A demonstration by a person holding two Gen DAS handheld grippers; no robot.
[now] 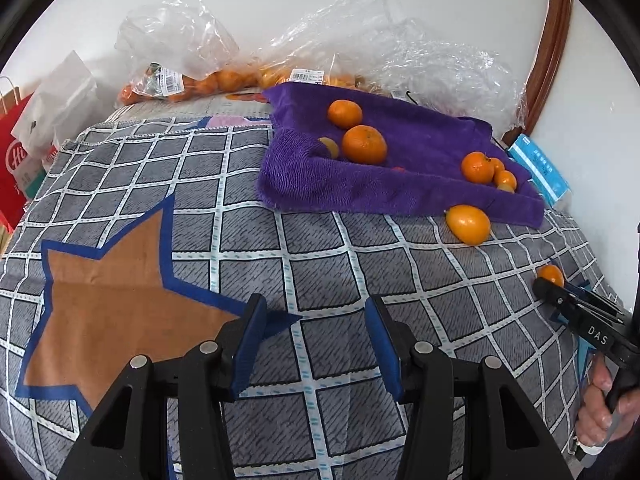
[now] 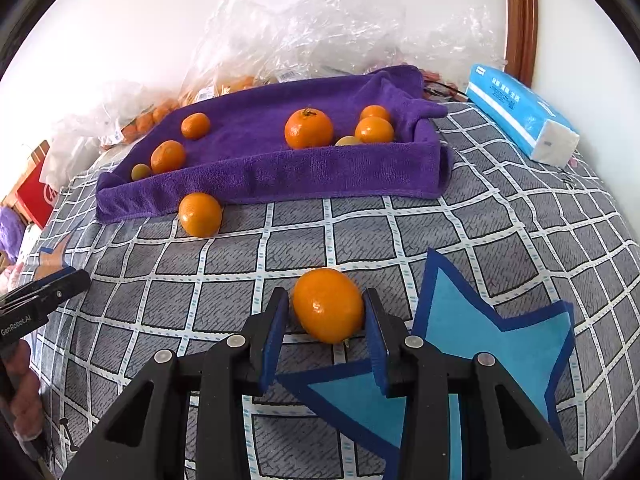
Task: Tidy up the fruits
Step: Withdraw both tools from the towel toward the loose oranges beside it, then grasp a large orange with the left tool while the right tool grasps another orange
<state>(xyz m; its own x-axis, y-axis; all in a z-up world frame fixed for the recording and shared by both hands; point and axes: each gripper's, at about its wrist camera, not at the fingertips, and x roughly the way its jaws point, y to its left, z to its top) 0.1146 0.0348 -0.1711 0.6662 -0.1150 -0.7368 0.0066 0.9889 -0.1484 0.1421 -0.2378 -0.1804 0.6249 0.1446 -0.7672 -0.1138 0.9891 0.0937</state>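
Note:
A purple towel tray lies on the checked cloth and holds several oranges, such as one. One loose orange rests just outside the tray's front edge. My right gripper has its jaws around another orange on the cloth; the right pad touches it, the left pad stands a little apart. My left gripper is open and empty above the cloth, beside the brown star.
Clear plastic bags with more oranges lie behind the tray by the wall. A blue tissue pack sits at the right. A light-blue star patch lies under my right gripper. A red bag stands at the left.

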